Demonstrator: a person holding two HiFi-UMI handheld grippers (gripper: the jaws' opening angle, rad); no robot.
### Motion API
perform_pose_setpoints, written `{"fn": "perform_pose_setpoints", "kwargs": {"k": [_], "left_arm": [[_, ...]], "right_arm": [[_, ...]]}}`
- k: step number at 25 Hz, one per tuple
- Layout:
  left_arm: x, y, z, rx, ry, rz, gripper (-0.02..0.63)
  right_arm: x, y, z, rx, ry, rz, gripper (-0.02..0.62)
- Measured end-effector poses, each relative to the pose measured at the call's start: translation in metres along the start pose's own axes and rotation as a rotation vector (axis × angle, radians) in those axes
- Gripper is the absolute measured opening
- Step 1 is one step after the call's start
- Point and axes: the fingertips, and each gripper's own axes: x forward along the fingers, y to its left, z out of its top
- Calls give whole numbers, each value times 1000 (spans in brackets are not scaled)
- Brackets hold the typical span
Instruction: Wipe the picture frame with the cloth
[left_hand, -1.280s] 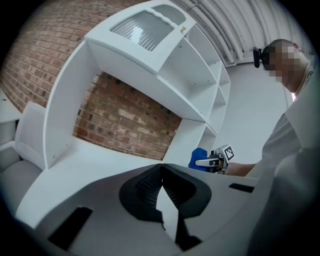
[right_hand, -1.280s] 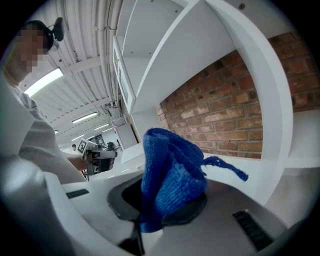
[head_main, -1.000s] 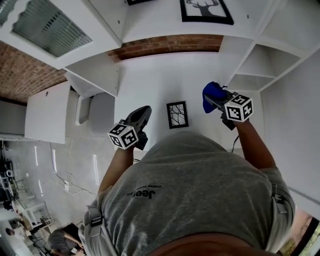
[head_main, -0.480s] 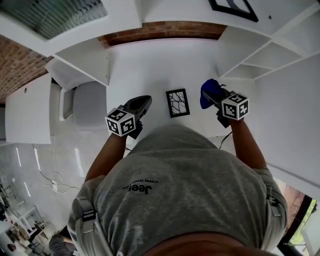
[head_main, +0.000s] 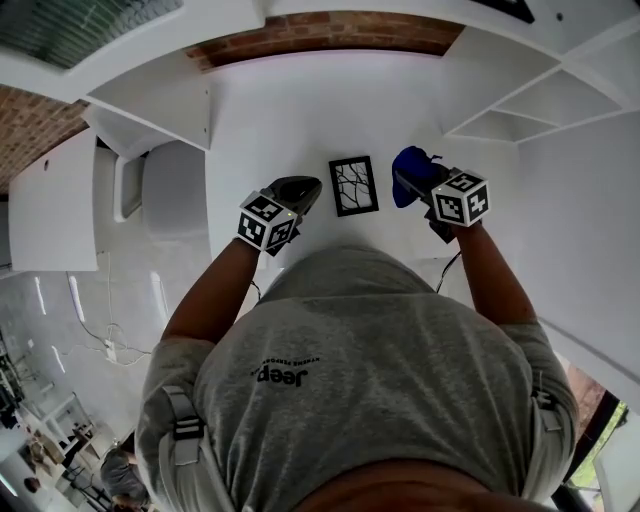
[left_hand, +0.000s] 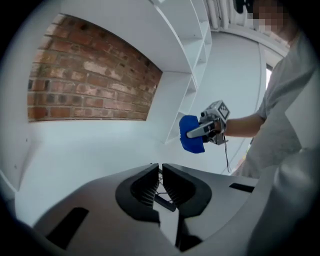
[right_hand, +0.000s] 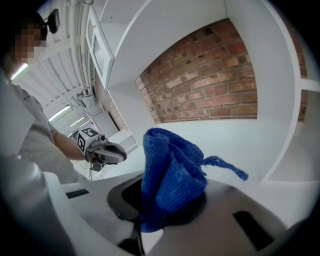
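The frame (head_main: 354, 186) lies flat on the white bench (head_main: 290, 110), a black border round a branch-like drawing. My left hand-held gripper (head_main: 312, 187) is just left of the frame, its jaws together with nothing gripped. My right hand-held gripper (head_main: 415, 185) is just right of the frame, clamped on the blue cloth (head_main: 408, 168), which bunches up out of the jaws with one loose strand trailing aside. A strip of bench shows between the frame and each gripper. Beyond the frame runs a brick wall (head_main: 330, 30).
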Motion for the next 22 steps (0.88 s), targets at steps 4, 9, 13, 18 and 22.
{"fn": "perform_pose_setpoints", "kwargs": {"k": [4, 9, 13, 18, 22], "left_arm": [[43, -7, -28, 168, 150, -28, 122], [84, -13, -75, 401, 360, -98, 339], [98, -16, -95, 516, 441, -149, 391], [105, -6, -103, 568, 491, -155, 447], [110, -2, -110, 558, 521, -162, 454]], "right_arm": [[22, -4, -16, -13, 60, 20, 54], [52, -11, -38, -4, 159, 29, 54], [73, -15, -52, -7, 222, 26, 54], [91, -16, -65, -25, 269, 27, 54], [96, -18, -71, -18, 288, 25, 54]]}}
